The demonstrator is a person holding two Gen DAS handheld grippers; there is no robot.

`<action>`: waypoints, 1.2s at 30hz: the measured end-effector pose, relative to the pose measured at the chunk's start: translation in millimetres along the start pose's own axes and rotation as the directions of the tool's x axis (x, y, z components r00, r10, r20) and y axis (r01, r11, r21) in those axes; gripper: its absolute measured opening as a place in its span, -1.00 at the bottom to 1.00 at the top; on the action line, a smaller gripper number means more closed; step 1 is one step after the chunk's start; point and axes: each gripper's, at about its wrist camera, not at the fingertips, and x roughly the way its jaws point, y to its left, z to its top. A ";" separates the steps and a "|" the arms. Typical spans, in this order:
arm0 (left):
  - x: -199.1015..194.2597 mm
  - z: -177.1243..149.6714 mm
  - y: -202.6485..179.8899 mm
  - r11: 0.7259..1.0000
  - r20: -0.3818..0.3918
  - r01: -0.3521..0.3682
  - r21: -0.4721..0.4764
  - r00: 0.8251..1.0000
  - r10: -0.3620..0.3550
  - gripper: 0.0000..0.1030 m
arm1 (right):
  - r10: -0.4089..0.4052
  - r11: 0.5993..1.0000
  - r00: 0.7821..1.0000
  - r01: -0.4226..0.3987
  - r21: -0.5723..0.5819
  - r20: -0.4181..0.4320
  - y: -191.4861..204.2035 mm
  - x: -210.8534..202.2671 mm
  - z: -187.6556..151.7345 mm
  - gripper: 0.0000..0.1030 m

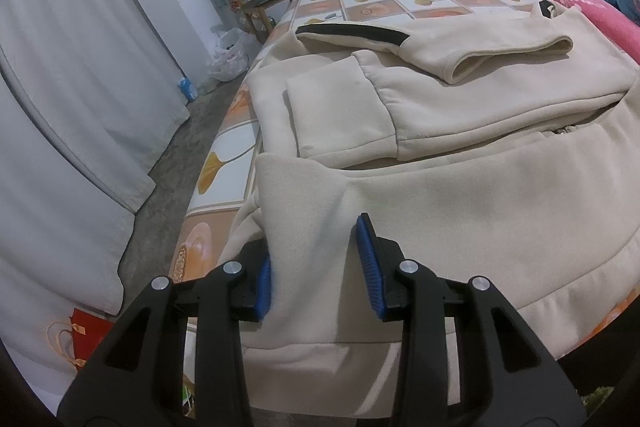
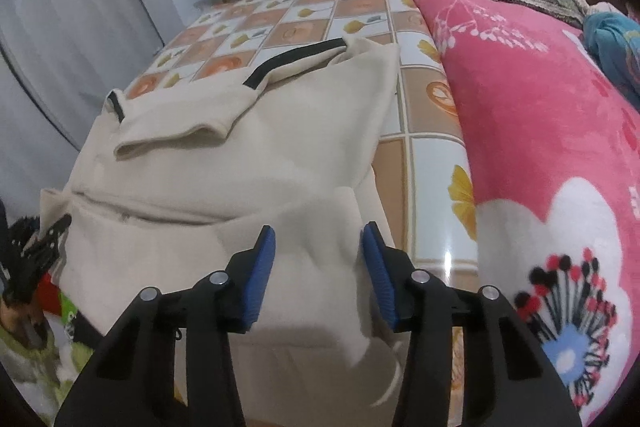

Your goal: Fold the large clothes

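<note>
Two grippers, left [image 1: 316, 263] and right [image 2: 318, 273], each pinch a bunched hem corner of the cream hoodie [image 1: 460, 115] lying sleeves-in on the patterned bed [image 2: 280, 23]; I should lift both corners evenly, carrying the hem toward the collar

A: Left view, what is obscured?
B: The hoodie [image 1: 460, 187] hem runs behind the tool [image 1: 316, 267]; whether the pads bite the fold cannot be told. The bed [image 1: 224, 163] is cut off below.
A: Right view?
B: Fabric between the pads is blurred; the object [image 2: 36, 267] at the left edge is unidentifiable.
</note>
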 end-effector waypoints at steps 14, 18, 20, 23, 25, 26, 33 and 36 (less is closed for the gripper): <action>-0.4 0.5 -1.0 1.000 -0.005 0.013 -0.015 1.000 -0.013 -0.32 | 0.039 0.999 0.997 -0.038 0.006 -0.066 -9.4 29.5 17.6 -0.29; 0.0 0.8 -0.3 1.000 -0.004 0.011 -0.014 1.000 -0.012 -0.32 | 0.079 0.997 0.991 -0.079 0.007 -0.104 -15.2 24.7 11.4 -0.29; -0.4 0.5 -0.5 1.000 -0.004 0.010 -0.012 1.000 -0.010 -0.32 | 0.094 0.996 0.988 -0.094 0.005 -0.120 -18.5 20.7 7.9 -0.29; 0.2 0.9 0.2 1.000 -0.005 0.011 -0.012 1.000 -0.011 -0.32 | 0.109 0.994 0.984 -0.110 0.000 -0.138 -20.3 18.4 6.3 -0.29; 0.2 0.8 0.1 1.000 -0.006 0.011 -0.013 1.000 -0.012 -0.32 | 0.097 0.995 0.985 -0.100 -0.019 -0.141 -16.2 19.6 6.8 -0.29; 0.0 0.5 0.0 1.000 -0.007 0.012 -0.015 1.000 -0.012 -0.32 | 0.078 0.996 0.987 -0.084 -0.036 -0.138 -12.1 20.5 7.0 -0.31; -1.9 1.6 -2.3 1.000 -0.017 0.007 -0.018 1.000 -0.008 -0.32 | -0.123 0.977 0.990 0.108 -0.184 -0.070 17.6 15.4 2.2 -0.71; -1.7 3.1 -3.3 1.000 -0.020 0.005 -0.015 1.000 -0.005 -0.32 | -0.176 0.963 0.983 0.162 -0.214 -0.048 23.0 15.0 -0.1 -0.71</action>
